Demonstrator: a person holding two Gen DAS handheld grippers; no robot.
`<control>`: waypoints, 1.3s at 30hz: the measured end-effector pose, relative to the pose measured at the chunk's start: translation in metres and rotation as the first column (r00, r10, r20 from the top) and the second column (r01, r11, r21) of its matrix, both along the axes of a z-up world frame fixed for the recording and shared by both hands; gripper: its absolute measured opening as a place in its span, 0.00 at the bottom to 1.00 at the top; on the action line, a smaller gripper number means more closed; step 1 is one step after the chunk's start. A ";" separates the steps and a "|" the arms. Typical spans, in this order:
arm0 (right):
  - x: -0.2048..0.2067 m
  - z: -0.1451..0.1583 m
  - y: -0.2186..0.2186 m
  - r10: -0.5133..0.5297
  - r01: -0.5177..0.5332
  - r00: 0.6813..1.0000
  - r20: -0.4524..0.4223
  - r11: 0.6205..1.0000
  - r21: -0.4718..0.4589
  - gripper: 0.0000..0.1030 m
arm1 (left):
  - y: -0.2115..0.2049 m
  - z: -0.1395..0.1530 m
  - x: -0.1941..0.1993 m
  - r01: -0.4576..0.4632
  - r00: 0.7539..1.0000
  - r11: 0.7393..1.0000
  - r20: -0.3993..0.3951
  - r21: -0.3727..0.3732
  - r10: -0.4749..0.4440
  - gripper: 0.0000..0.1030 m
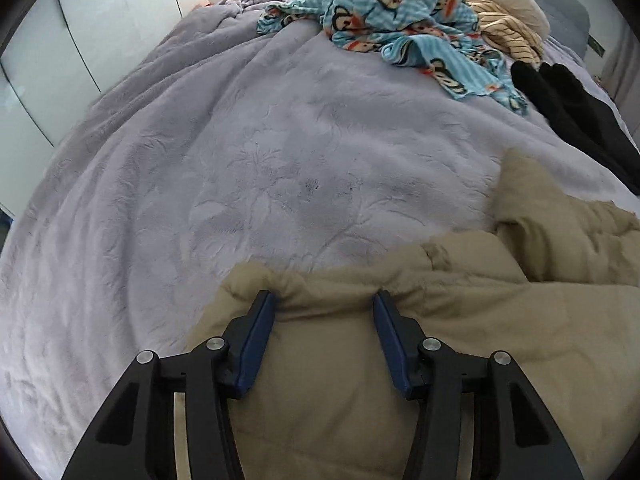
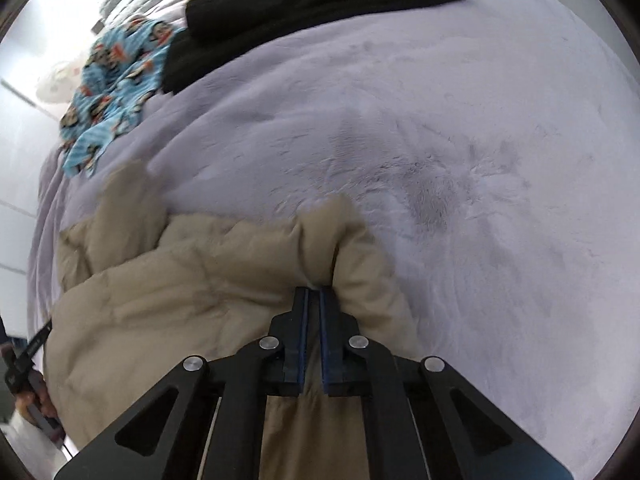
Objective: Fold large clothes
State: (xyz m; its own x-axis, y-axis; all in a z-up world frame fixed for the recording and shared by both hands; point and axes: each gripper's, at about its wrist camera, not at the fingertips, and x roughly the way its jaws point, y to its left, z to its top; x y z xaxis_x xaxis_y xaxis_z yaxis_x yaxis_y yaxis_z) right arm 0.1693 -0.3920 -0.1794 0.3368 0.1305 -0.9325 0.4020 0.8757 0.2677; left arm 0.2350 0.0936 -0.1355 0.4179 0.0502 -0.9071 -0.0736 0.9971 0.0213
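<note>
A padded beige garment [image 1: 400, 340] lies on the lilac blanket [image 1: 240, 160], spread across the near right of the left wrist view. My left gripper [image 1: 324, 304] points down over its near edge. The blue fingers stand apart, with a bunched stretch of that edge between them. In the right wrist view the same beige garment [image 2: 192, 280] fills the lower left. My right gripper [image 2: 314, 292] is shut on a raised fold of the garment's corner, and cloth puckers just beyond the tips.
A blue cartoon-print cloth [image 1: 400, 20], a striped cream garment [image 1: 508, 28] and a black garment [image 1: 568, 108] lie at the far end of the bed. White wardrobe doors [image 1: 60, 60] stand to the left. A hand with a black tool [image 2: 24, 364] shows at the left edge.
</note>
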 end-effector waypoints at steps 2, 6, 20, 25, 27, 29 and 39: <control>0.007 -0.009 -0.002 -0.010 0.010 1.000 0.000 1.000 -0.008 0.03 | -0.001 -0.009 0.007 -0.009 1.000 1.000 0.001 0.004 0.009 0.53; 0.018 -0.023 -0.001 -0.009 0.009 1.000 0.003 0.999 -0.037 0.02 | 0.000 -0.022 0.019 -0.017 1.000 1.000 -0.004 -0.004 0.017 0.53; 0.009 0.027 0.023 0.017 -0.011 0.999 0.047 0.991 -0.135 0.07 | 0.008 0.049 -0.011 0.004 0.998 1.000 0.062 0.003 -0.005 0.53; -0.019 0.057 0.074 0.102 -0.087 0.984 0.147 0.990 -0.109 0.08 | -0.025 0.058 -0.042 0.079 0.994 0.996 0.080 -0.047 -0.075 0.53; -0.019 0.049 0.102 0.176 -0.160 0.975 0.139 0.980 -0.118 0.07 | -0.045 0.046 -0.042 0.110 0.992 0.993 0.065 -0.031 -0.108 0.53; -0.015 0.034 0.123 0.225 -0.206 0.968 0.113 0.966 -0.158 0.07 | -0.063 0.028 -0.040 0.113 0.991 0.994 0.067 0.009 -0.113 0.53; 0.006 0.002 0.105 0.153 -0.145 0.985 0.082 0.985 -0.095 0.07 | -0.064 0.012 -0.022 0.081 0.996 0.997 0.024 -0.008 -0.081 0.58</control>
